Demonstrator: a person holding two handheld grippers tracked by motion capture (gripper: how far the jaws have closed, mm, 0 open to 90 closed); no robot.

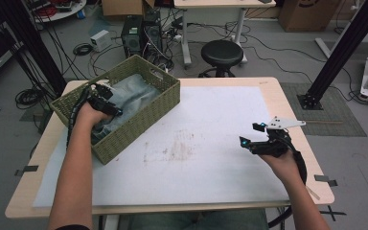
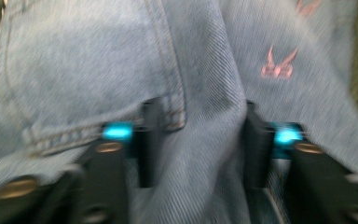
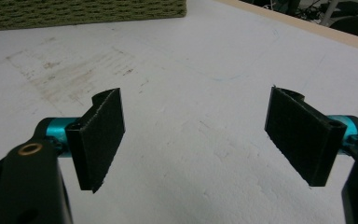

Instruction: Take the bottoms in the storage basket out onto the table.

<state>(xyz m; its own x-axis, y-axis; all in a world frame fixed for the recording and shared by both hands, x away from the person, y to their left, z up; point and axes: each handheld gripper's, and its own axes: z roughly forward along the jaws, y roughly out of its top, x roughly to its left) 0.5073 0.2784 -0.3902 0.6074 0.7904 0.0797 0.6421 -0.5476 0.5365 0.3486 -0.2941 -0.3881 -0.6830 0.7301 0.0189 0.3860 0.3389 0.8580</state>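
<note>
Left gripper view has the left gripper (image 2: 200, 140) clamped on a fold of jeans (image 2: 98, 60) in the basket (image 1: 148, 112), while the right gripper (image 3: 196, 140) hovers with its pads apart over the counter (image 3: 191, 70).

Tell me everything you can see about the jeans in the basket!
The jeans are light blue denim, faded-looking, with stitched seams, a pocket edge and a small pink embroidered mark. They lie crumpled, not folded, inside the green woven basket at the table's far left. The left gripper is down in the basket, and a ridge of the cloth is bunched between its two black jaws, which press on it from both sides. The basket's walls hide the lower part of the jeans.
</note>
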